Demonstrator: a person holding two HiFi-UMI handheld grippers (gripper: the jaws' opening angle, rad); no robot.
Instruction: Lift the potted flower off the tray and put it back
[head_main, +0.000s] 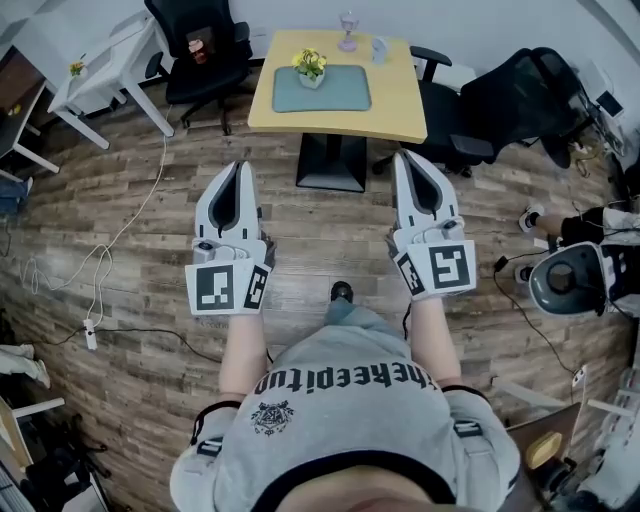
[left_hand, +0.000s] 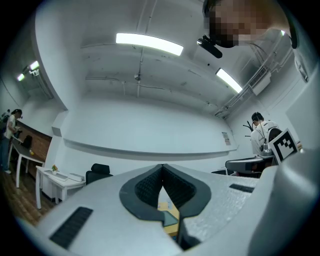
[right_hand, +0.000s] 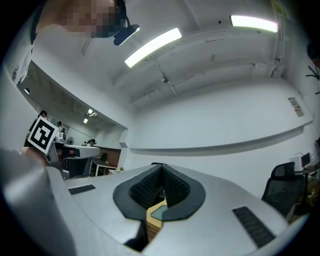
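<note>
Step in hand was judged as approach: nothing was gripped and no lift had begun. The left claw (head_main: 238, 166) was seen pressed together with nothing between the jaws. The right claw (head_main: 403, 158) was likewise pressed together and empty. This was confirmed in the left gripper view (left_hand: 162, 169) and the right gripper view (right_hand: 161, 169), where the dark pads met at the tips.

The potted flower (head_main: 311, 66) was placed well ahead of both claws, between their lines and nearer the left claw's. It stood upright at the far left corner of the tray (head_main: 335, 92); whether it sat fully on the tray could not be told. The tray lay on the bench (head_main: 400, 105), well apart from both claws. A goblet (head_main: 347, 30) and a cup (head_main: 380, 48) were noted beyond the tray, further from the claws.

Next move, as judged: the claws had to be carried forward to the bench and one claw spread wide enough for the pot. The pot rather than the blooms should be pinched, then raised straight up clear of the tray.

Writing: a line of print was seen upside down across the sweatshirt (head_main: 345, 400) and was not read with confidence. The marker cubes (head_main: 228, 287) carried only black and white square patterns. No label was legible on the pot.
</note>
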